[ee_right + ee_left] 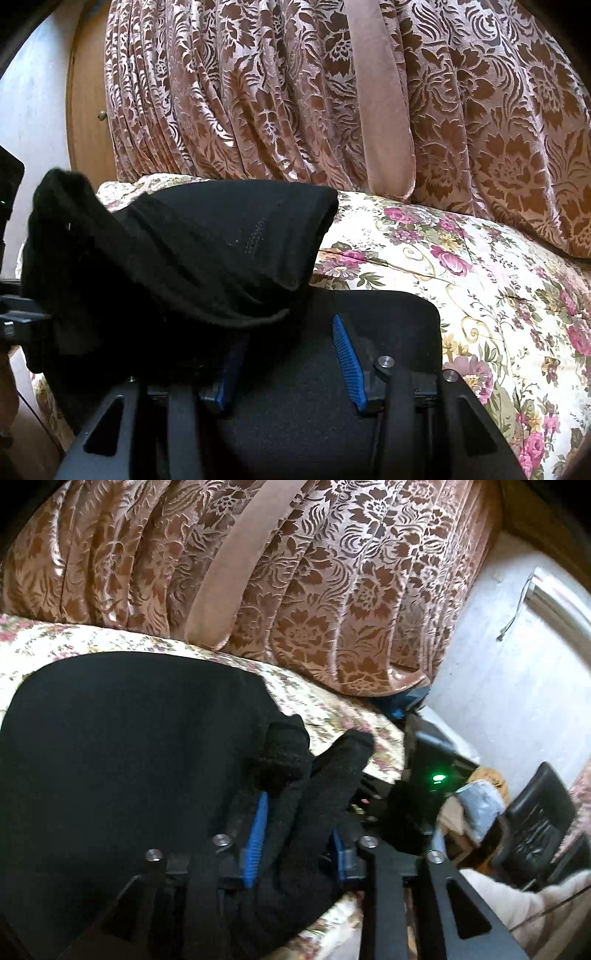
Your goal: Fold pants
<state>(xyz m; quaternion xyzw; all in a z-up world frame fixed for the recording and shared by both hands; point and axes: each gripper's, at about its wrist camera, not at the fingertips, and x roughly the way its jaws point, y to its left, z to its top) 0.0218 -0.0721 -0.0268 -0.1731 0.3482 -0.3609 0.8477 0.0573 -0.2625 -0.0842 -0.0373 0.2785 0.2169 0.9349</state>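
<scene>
- black pants (207,258) lie on the floral bedspread (480,280), in front of the brown patterned curtain (258,92).
- your left gripper (295,812) pinches a bunched, rolled fold of the pants between its blue pads (256,834), at the bed's right edge.
- your right gripper (288,343) has its pads (349,362) spread; flat cloth lies between them, and a lifted fold drapes over the left pad.
- a green light (438,777) glows on a dark device beside the bed.
</scene>
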